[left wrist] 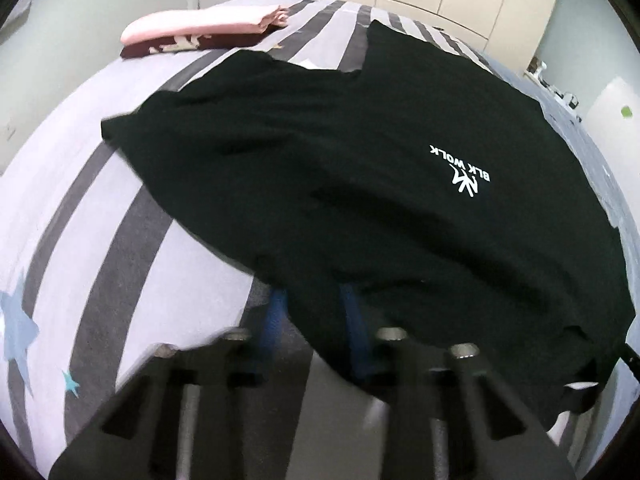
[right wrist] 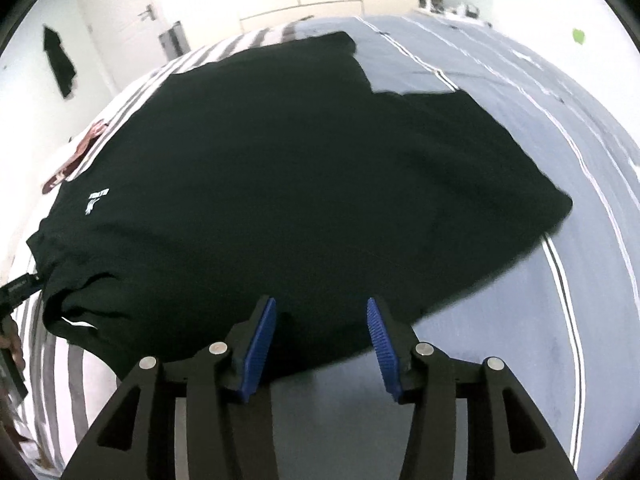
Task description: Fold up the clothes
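Striped bed (left wrist: 80, 208) bears black shirt (left wrist: 360, 160); left tool (left wrist: 316, 312) seemingly clenches its hem, right tool (right wrist: 322, 322) released.

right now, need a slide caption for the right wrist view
Right gripper open at the near edge of a black t-shirt spread on a bed, blue pads apart.

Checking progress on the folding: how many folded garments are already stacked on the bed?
2: a pink one on top of a maroon one, at the bed's far left corner. More may be hidden beneath.
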